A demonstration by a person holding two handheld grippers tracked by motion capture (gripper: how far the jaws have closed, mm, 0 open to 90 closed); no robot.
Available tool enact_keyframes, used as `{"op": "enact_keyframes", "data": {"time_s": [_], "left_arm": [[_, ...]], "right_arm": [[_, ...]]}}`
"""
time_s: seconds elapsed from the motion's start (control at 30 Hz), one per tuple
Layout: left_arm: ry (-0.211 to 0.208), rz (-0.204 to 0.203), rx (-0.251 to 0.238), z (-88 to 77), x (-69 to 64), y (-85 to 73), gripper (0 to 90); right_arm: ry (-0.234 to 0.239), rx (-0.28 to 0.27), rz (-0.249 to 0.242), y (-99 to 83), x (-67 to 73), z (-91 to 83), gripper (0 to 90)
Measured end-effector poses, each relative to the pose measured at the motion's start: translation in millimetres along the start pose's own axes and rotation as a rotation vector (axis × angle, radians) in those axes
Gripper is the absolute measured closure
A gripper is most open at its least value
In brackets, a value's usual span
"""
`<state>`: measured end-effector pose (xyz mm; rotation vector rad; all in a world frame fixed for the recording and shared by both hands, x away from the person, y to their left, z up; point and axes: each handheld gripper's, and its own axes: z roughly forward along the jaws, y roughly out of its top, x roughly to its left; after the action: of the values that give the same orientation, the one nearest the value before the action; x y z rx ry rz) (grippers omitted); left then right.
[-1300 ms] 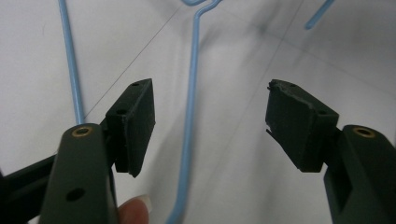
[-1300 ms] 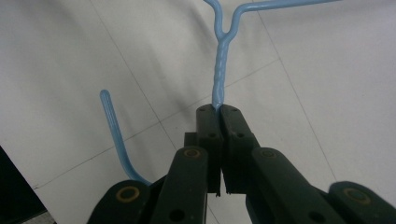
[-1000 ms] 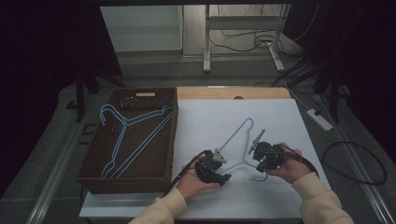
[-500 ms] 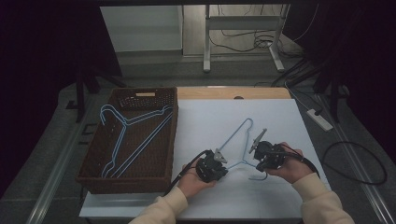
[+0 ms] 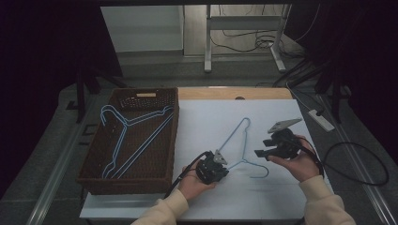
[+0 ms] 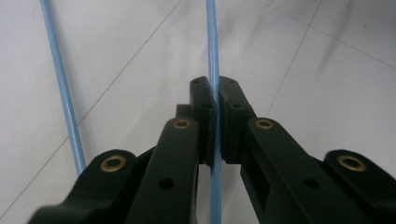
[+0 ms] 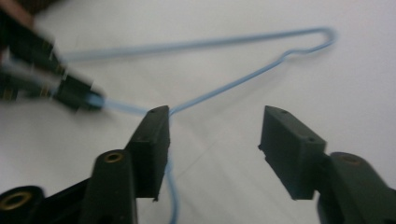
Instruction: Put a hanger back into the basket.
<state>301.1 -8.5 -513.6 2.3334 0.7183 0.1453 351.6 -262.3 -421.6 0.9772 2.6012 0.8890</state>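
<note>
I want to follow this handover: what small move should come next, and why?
Probably lift the blue hanger with the left gripper and swing it toward the basket. Its jaws are clamped on the wire, while the right gripper has just been opening and holds nothing, and other hangers already lie in that basket.

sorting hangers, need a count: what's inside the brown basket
Inside the wicker basket lie light blue wire hangers, overlapping, apparently two. The near wall hides their lower ends and the floor there.
</note>
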Motion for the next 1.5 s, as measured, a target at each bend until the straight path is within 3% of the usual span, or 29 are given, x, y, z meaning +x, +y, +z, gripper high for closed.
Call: {"op": "enact_keyframes", "data": {"time_s": [0.2, 0.3, 0.37, 0.8, 1.13, 1.5], "left_arm": [[0.024, -0.016, -0.046, -11.0, 0.6, -3.0, 86.4], [0.034, -0.025, -0.067, -17.6, 1.1, -4.2, 86.4], [0.043, -0.036, -0.089, -22.5, 1.3, -5.1, 86.5], [0.072, -0.079, -0.182, -47.5, 2.6, -5.3, 86.6], [0.083, -0.085, -0.247, -71.8, 1.8, -2.5, 86.7], [0.060, -0.088, -0.319, -102.6, 1.2, 1.5, 86.7]], "right_arm": [[-0.006, -0.207, 0.179, -21.8, -27.9, -8.1, 35.6], [-0.023, -0.262, 0.259, -34.8, -37.5, -9.2, 35.4], [-0.011, -0.278, 0.279, -41.8, -40.3, -8.5, 35.6], [0.005, -0.325, 0.171, -67.1, -27.8, 0.4, 35.8], [0.004, -0.319, 0.151, -77.1, -19.8, 4.5, 35.7], [0.010, -0.306, 0.125, -78.3, -13.3, 7.9, 35.7]]}}
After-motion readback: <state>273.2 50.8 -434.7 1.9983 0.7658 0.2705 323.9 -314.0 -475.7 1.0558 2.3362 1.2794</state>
